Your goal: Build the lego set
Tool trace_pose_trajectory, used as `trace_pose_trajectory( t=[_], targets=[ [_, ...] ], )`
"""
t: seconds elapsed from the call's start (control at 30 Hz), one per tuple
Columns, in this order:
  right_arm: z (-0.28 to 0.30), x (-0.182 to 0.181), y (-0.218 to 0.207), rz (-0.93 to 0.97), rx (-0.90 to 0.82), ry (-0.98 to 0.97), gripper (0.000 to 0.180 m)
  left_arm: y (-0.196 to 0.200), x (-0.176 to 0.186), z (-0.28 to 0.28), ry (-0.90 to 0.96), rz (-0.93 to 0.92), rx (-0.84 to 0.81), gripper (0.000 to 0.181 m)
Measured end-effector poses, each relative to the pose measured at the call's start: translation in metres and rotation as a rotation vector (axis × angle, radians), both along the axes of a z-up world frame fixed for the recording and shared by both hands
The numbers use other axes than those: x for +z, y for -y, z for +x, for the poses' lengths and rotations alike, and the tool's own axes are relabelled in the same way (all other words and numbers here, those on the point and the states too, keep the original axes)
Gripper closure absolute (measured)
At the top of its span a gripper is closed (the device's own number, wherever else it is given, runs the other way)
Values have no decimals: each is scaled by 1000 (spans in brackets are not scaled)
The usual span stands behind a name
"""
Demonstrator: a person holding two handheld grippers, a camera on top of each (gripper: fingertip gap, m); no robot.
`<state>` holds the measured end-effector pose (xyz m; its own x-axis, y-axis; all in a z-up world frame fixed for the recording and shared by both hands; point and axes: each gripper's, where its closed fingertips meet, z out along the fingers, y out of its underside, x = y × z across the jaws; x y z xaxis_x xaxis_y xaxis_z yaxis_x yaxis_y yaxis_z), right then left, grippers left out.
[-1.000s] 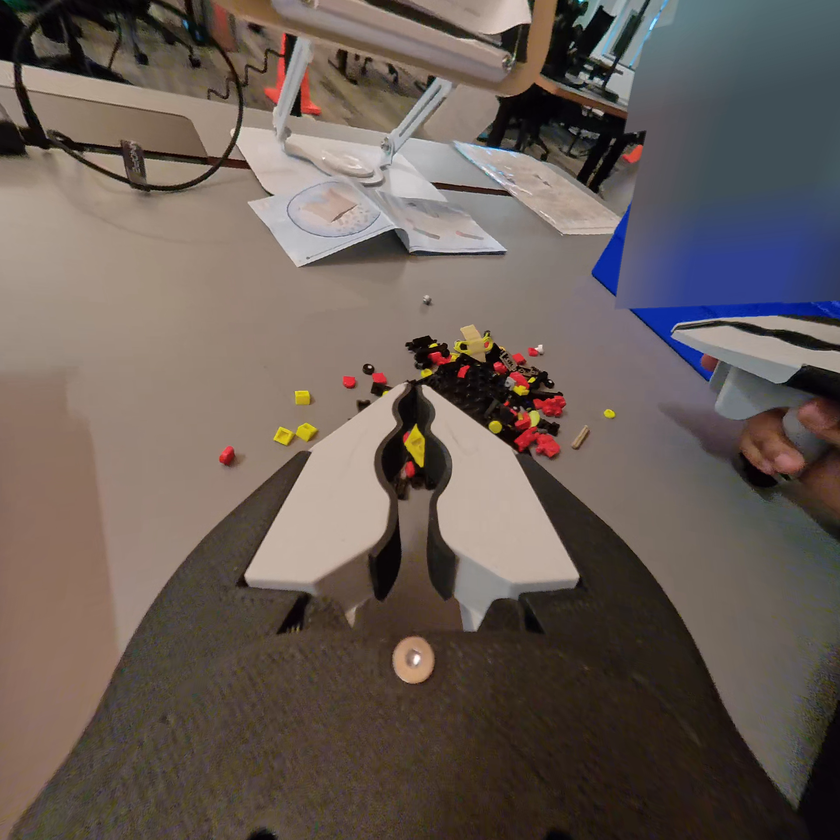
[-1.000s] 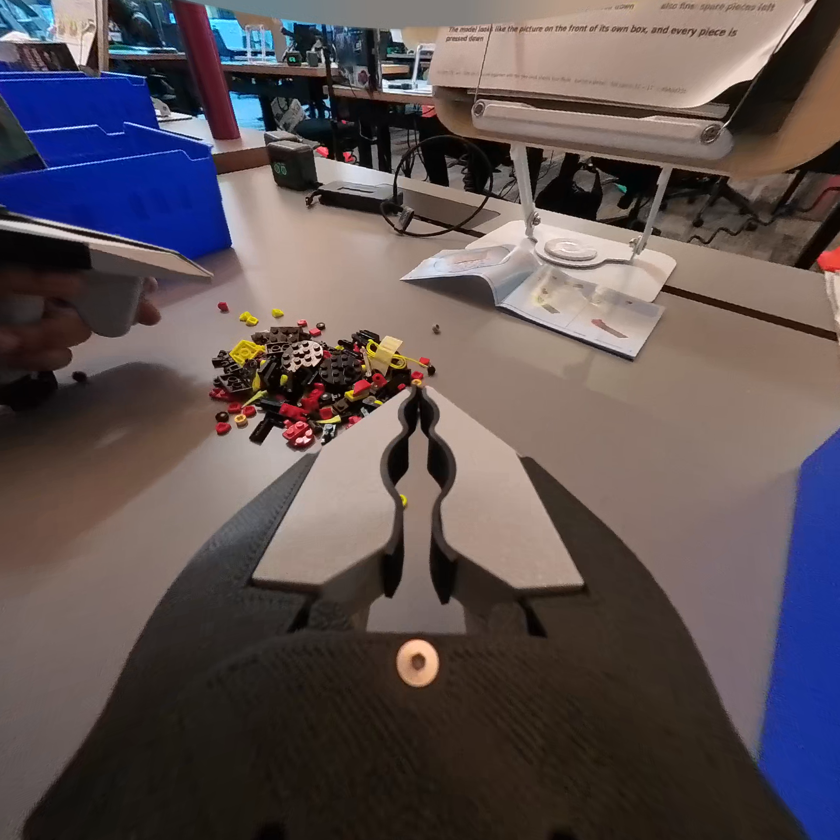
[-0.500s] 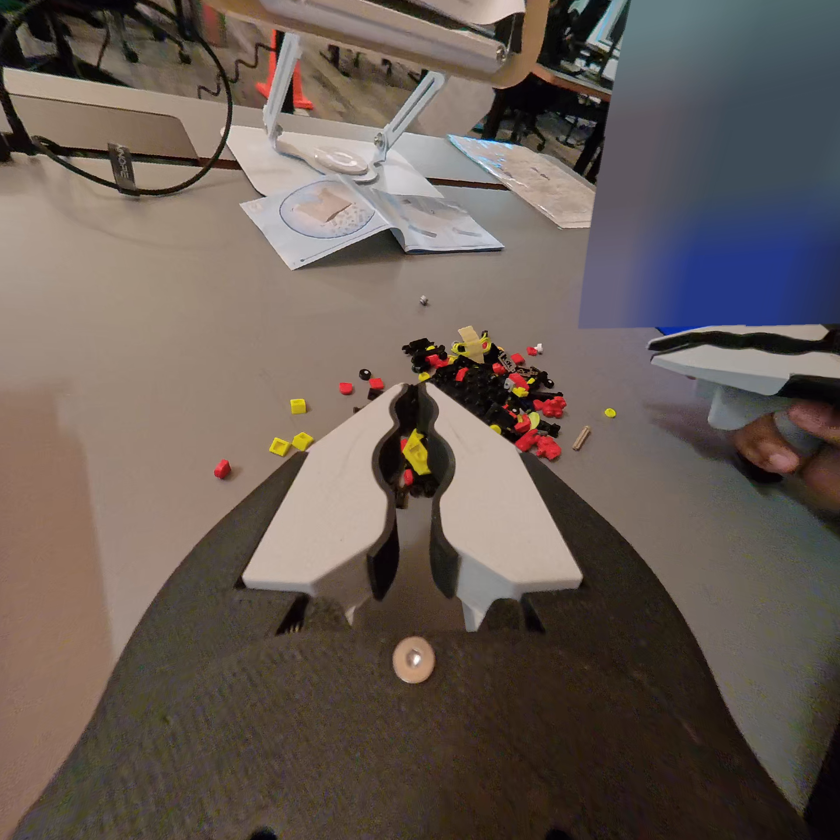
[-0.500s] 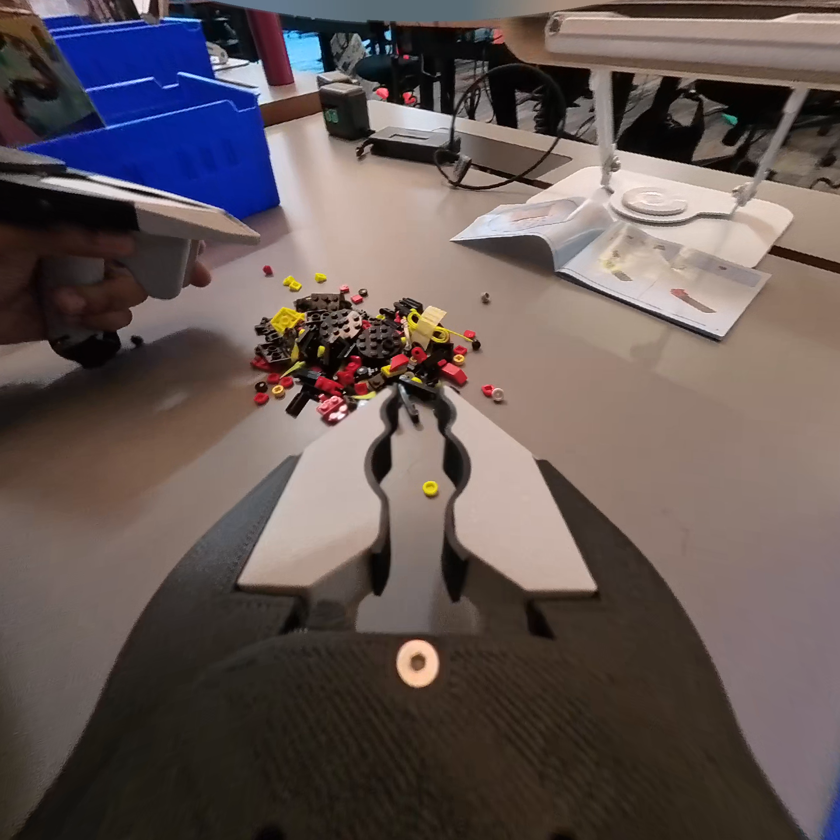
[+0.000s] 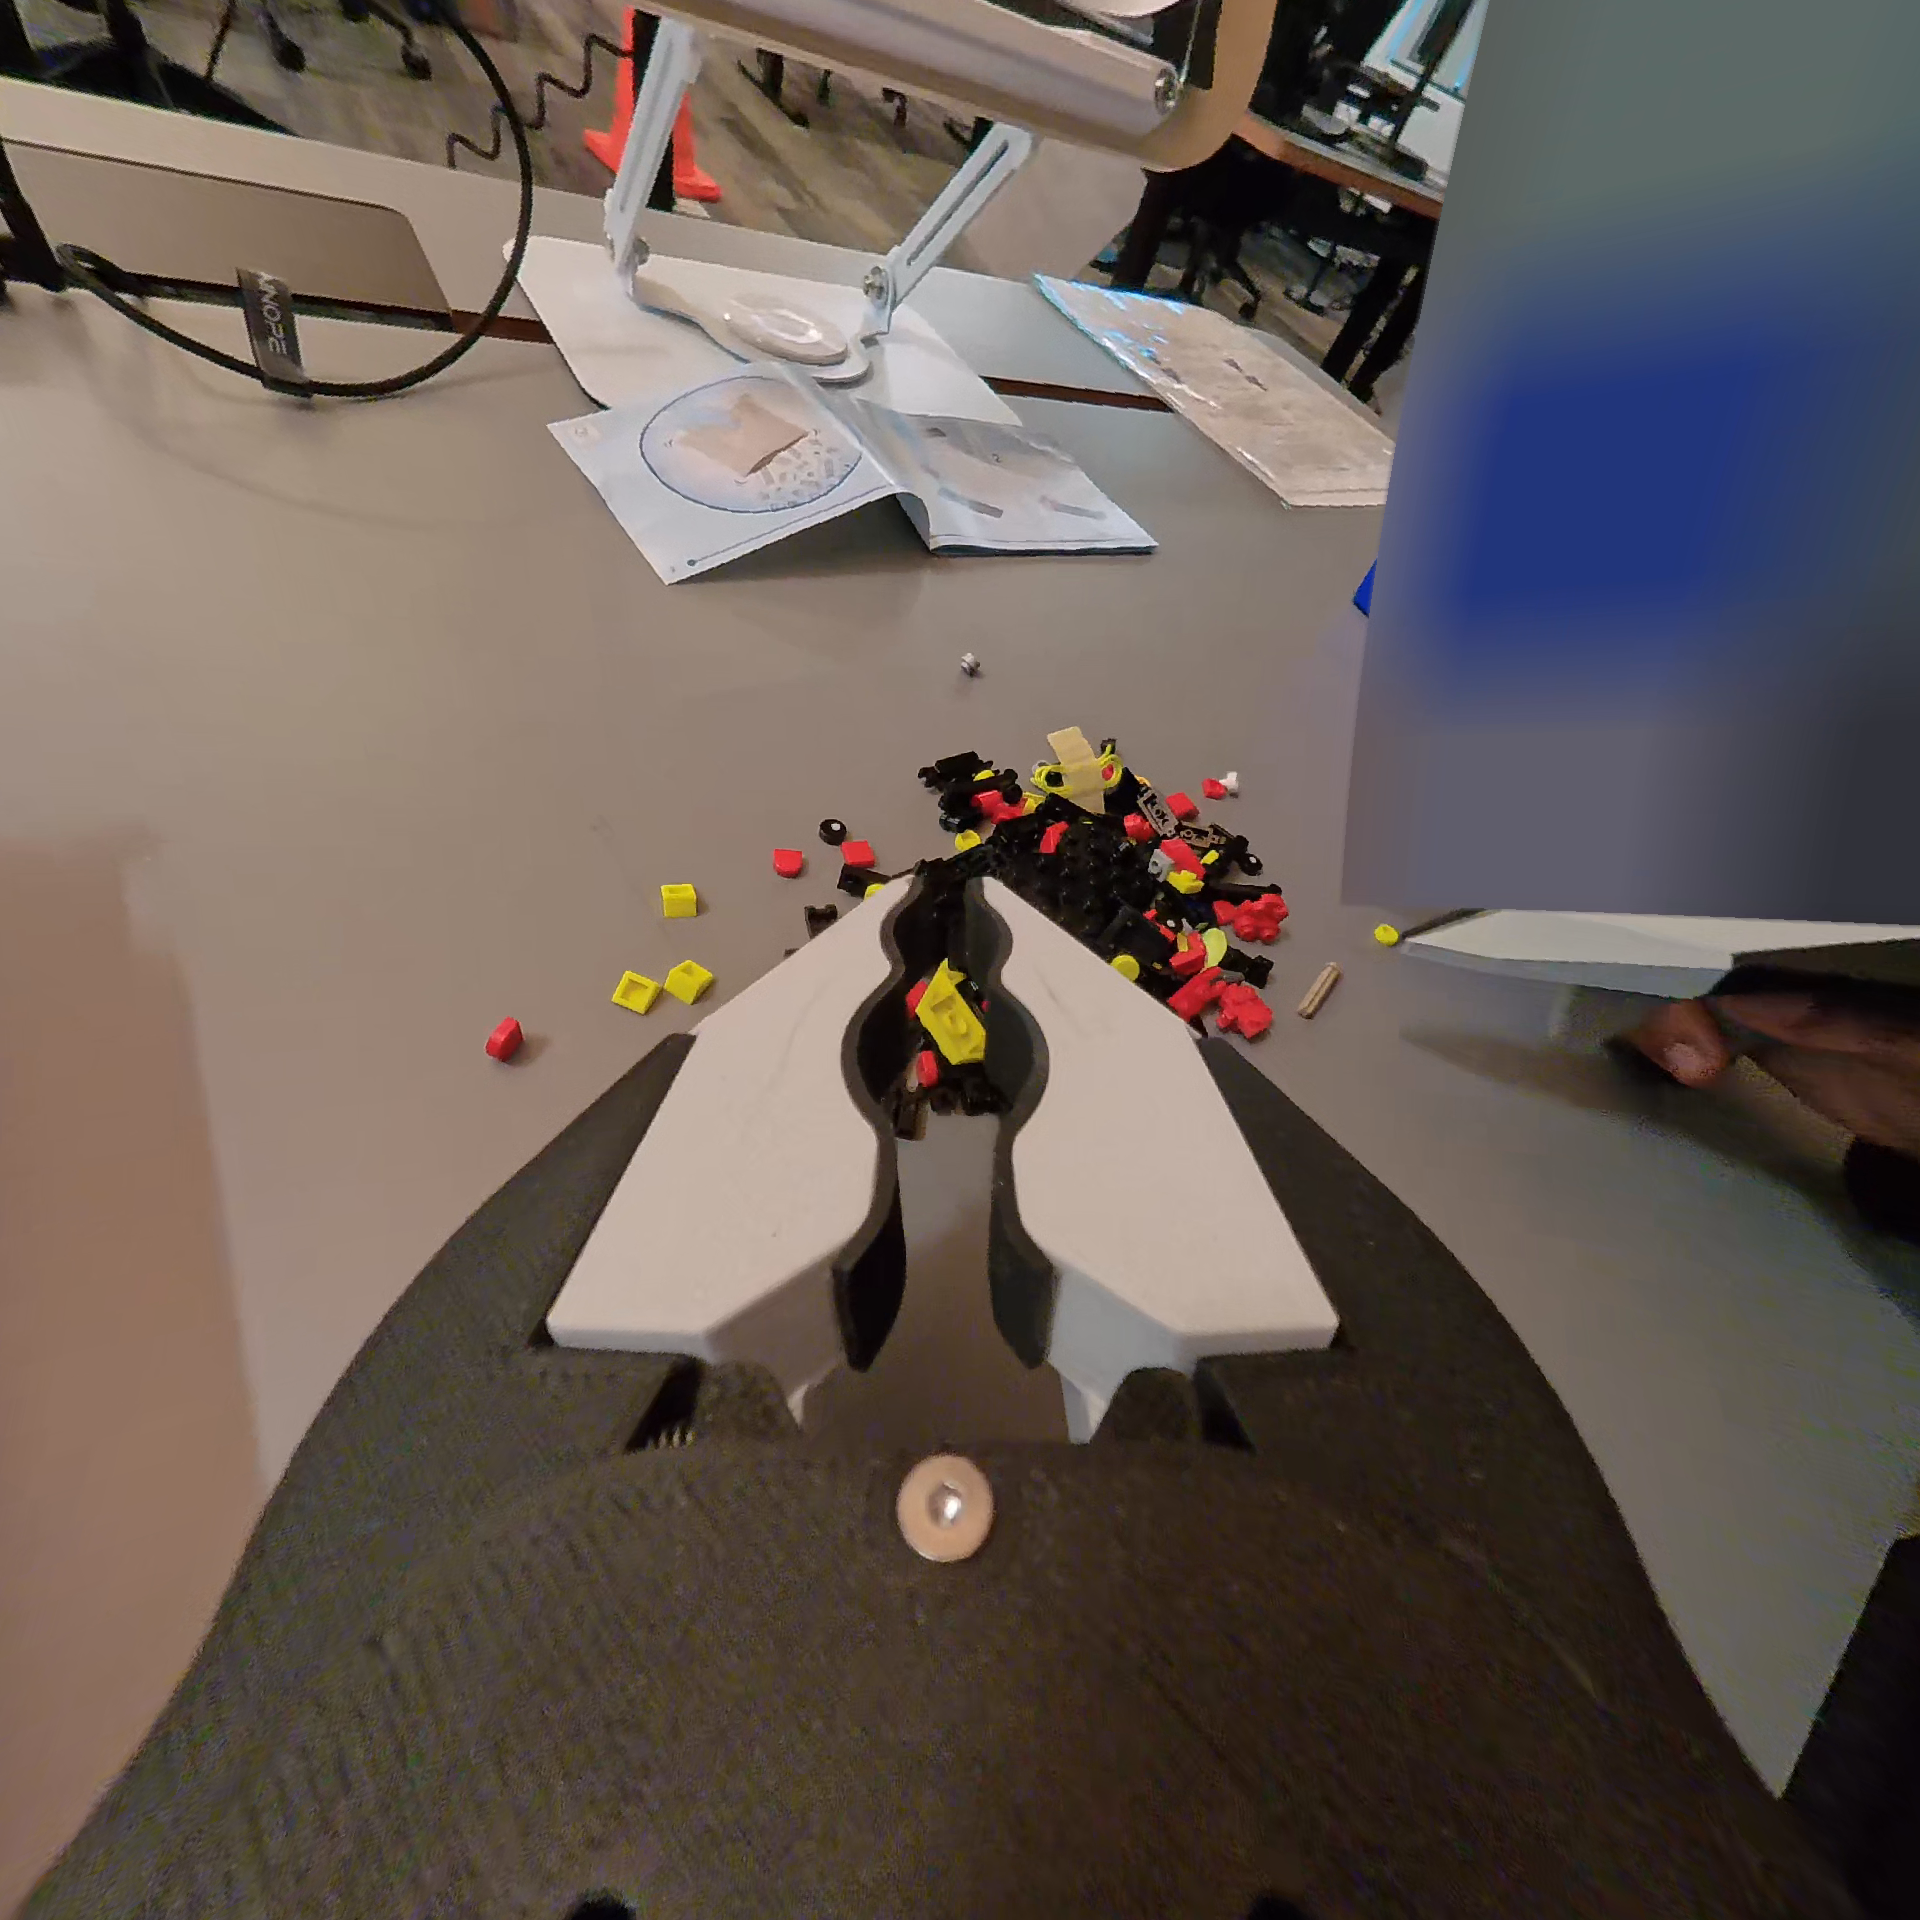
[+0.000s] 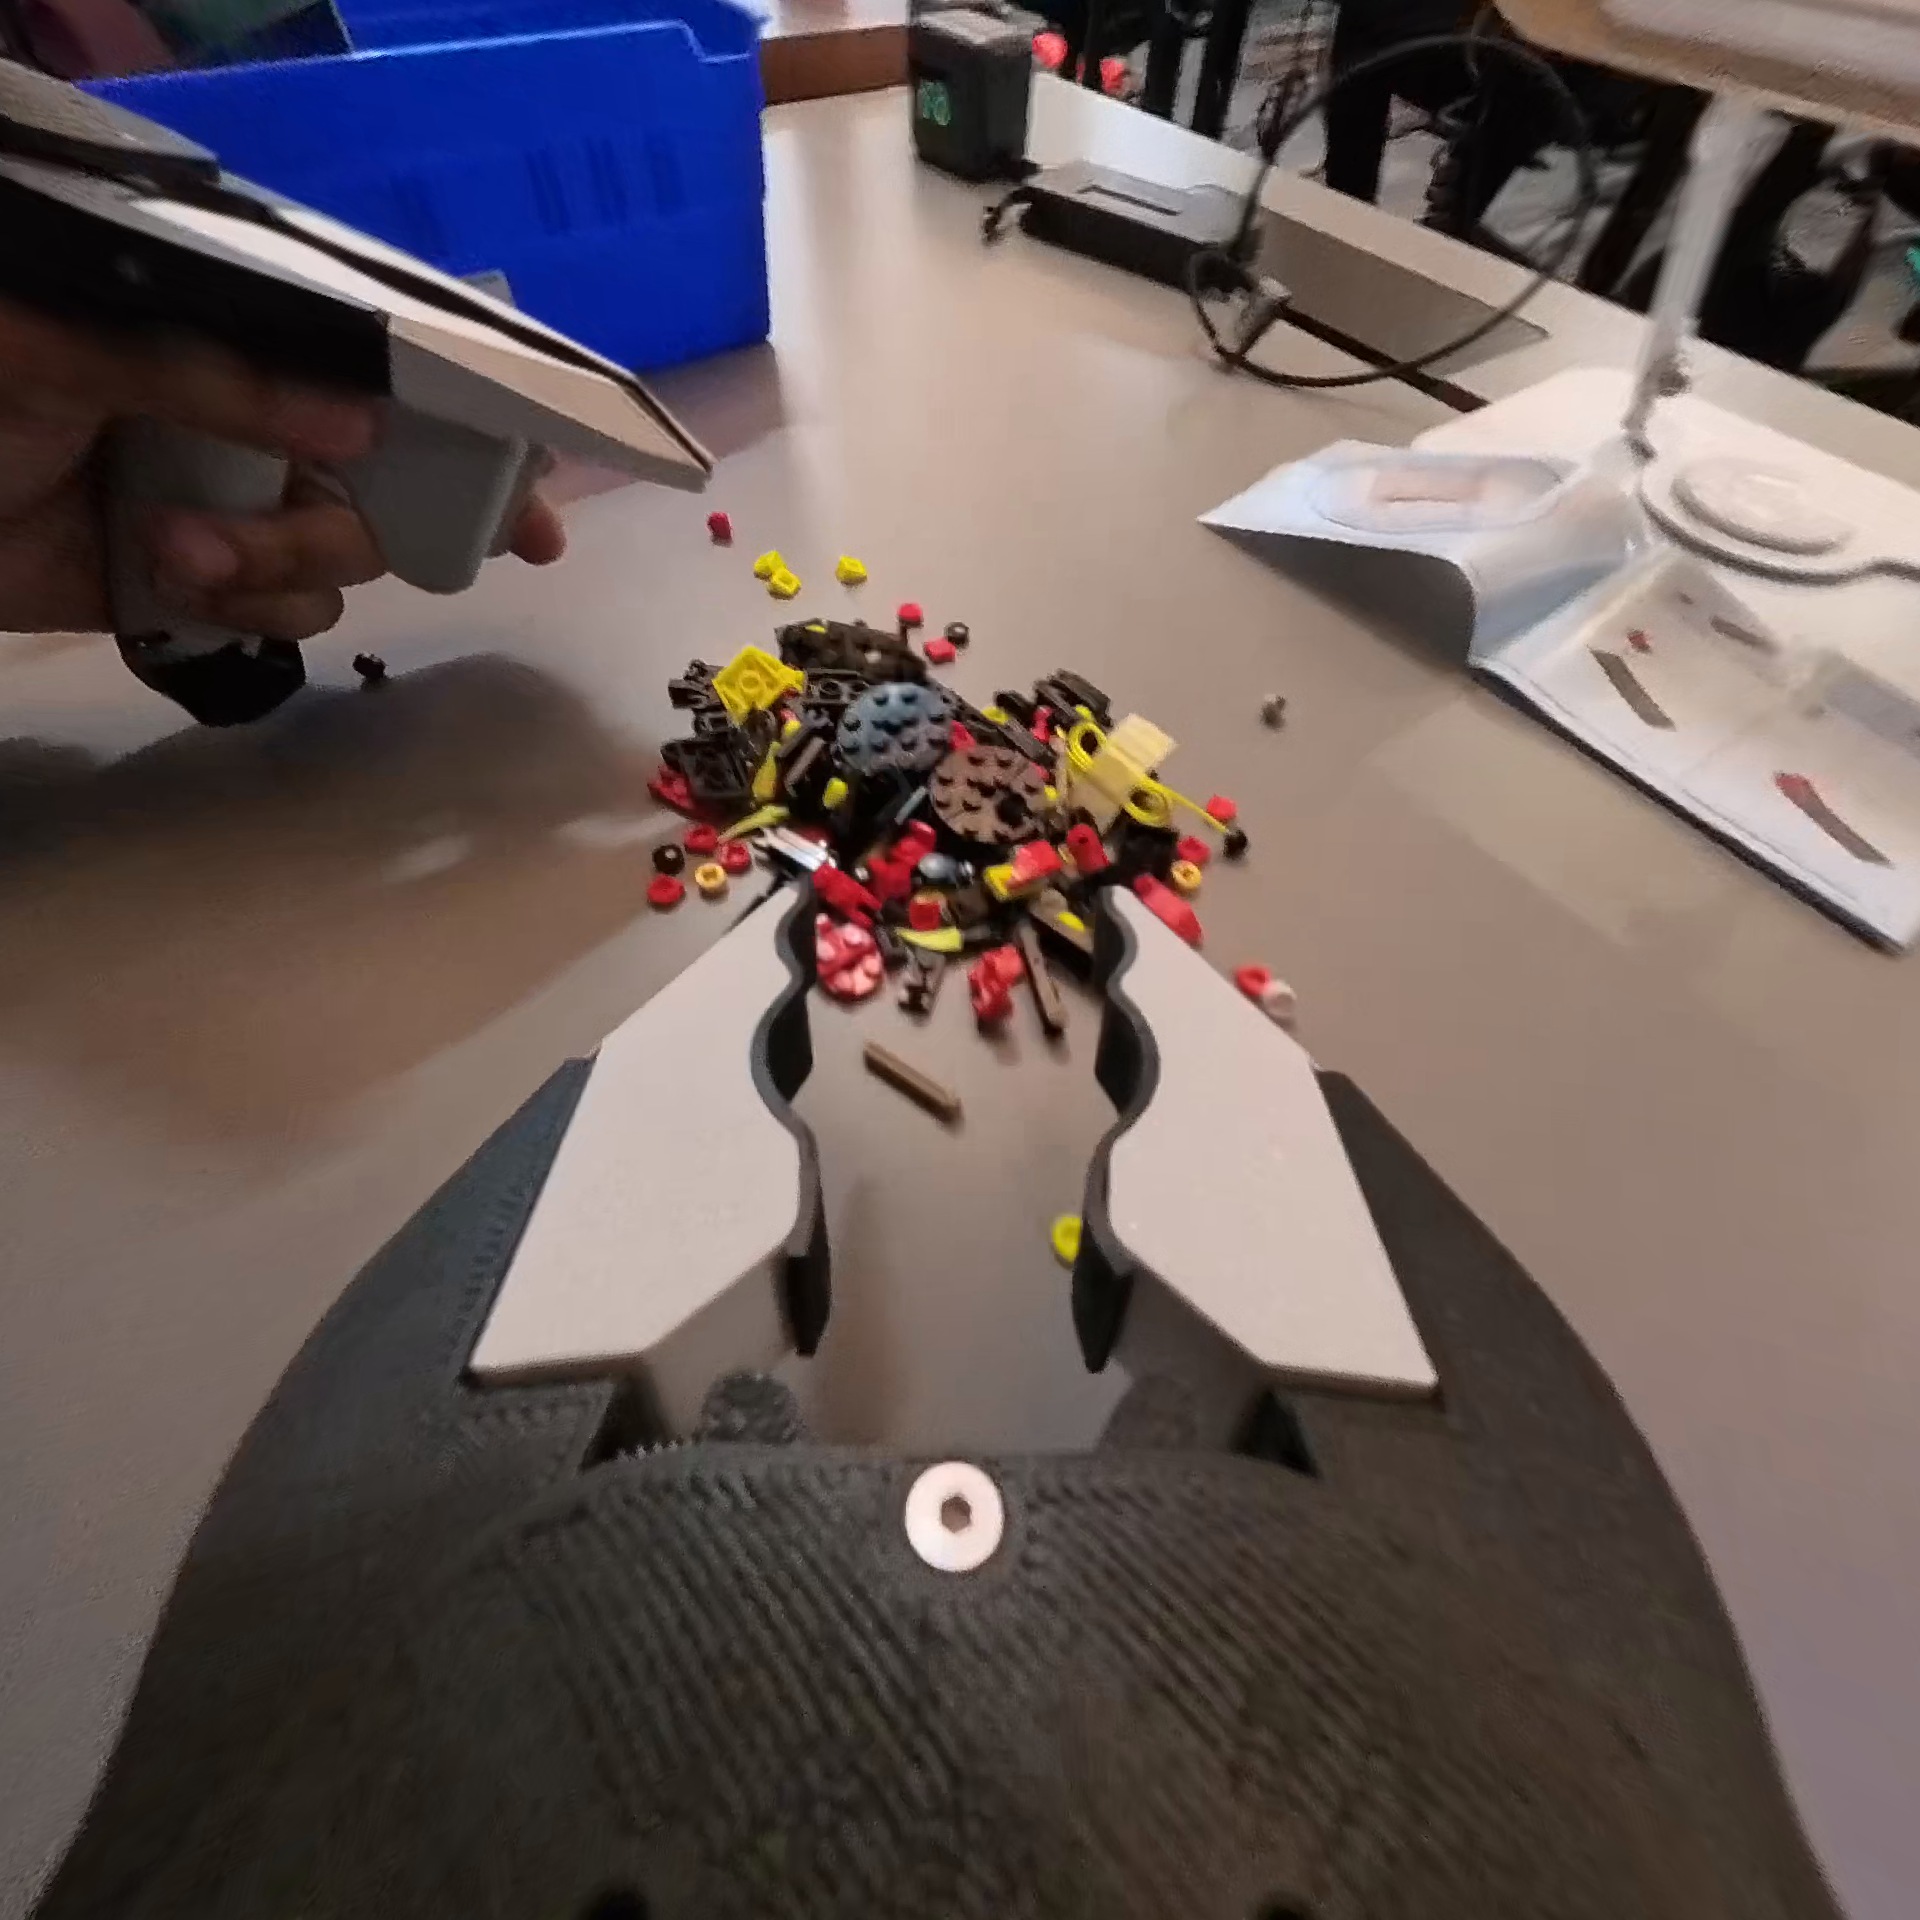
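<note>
Lego pieces point(image 5: 1101, 883) lie in a loose heap of black, red and yellow on the grey table point(image 5: 312, 675). In my left wrist view the heap's long axis runs from near my fingertips away and to the right, toward a tan piece with a yellow string point(image 5: 1075, 774) at its far end. Going left to right there: a lone red stud point(image 5: 504, 1038), three small yellow bricks point(image 5: 677, 900), then the heap, then a tan rod point(image 5: 1317, 989).

My left gripper point(image 5: 943, 891) has its tips nearly together, only a narrow slit between them, and it holds nothing. A yellow plate point(image 5: 951, 1013) shows through the wider gap farther back, lying on the pile below.

My right gripper point(image 6: 948, 902) is spread wide, its tips straddling the near edge of the heap point(image 6: 925, 790), gripping nothing; whether they touch any piece I cannot tell.

Only the right wrist view shows the blue bin point(image 6: 540, 177), two round black plates point(image 6: 987, 795) on top of the heap, and a brown bar point(image 6: 912, 1083) and yellow ring point(image 6: 1066, 1236) between my fingers. An open instruction booklet point(image 5: 831, 488) lies beyond the heap.
</note>
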<state>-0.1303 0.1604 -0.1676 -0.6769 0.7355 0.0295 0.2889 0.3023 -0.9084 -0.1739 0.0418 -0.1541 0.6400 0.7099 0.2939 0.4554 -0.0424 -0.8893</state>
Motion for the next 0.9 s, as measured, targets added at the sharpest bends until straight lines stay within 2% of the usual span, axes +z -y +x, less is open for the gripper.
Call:
trace_pose_trajectory(
  t=[0.17,0.27,0.43,0.53,0.73,0.9],
  targets=[
    [-15,-18,38,135,121,12,124,3,-1,-1,23,22,4,176],
    [-24,-28,48,230,151,0,124,4,-1,-1,36,39,6,176],
    [-35,-36,57,265,166,22,124,4,-2,-2,64,69,3,175],
    [-37,-41,59,284,174,49,129,5,-2,-2,76,83,1,175],
    [-51,-39,40,280,72,49,157,7,-2,-3,86,95,12,175],
    [-55,-35,29,208,32,90,165,6,-3,-3,87,89,8,174]
  ],
)
